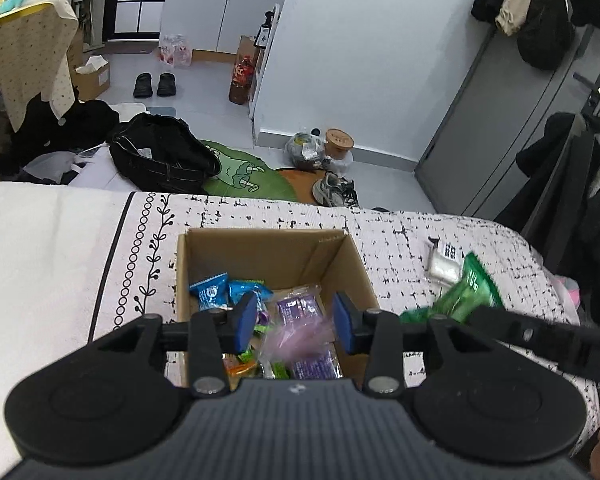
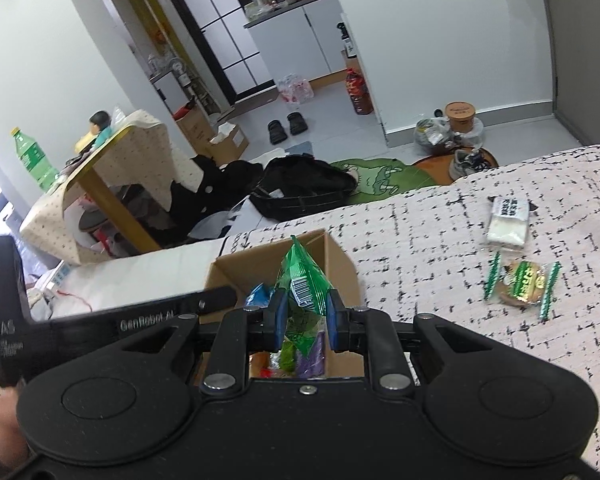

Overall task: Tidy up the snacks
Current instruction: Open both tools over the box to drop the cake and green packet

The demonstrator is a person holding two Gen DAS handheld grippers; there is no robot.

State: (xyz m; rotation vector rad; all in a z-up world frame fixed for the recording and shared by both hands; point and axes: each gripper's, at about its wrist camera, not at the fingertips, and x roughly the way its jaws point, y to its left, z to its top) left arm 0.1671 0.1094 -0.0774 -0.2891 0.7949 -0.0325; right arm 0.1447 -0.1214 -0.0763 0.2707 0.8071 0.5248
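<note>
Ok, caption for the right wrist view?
Right gripper holds a green snack packet over the cardboard box; two snacks remain on the bedspread.

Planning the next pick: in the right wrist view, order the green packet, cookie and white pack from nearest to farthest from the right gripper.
1. Green packet: clamped in the right gripper.
2. Cookie: on the cloth, right.
3. White pack: beyond the cookie.
</note>
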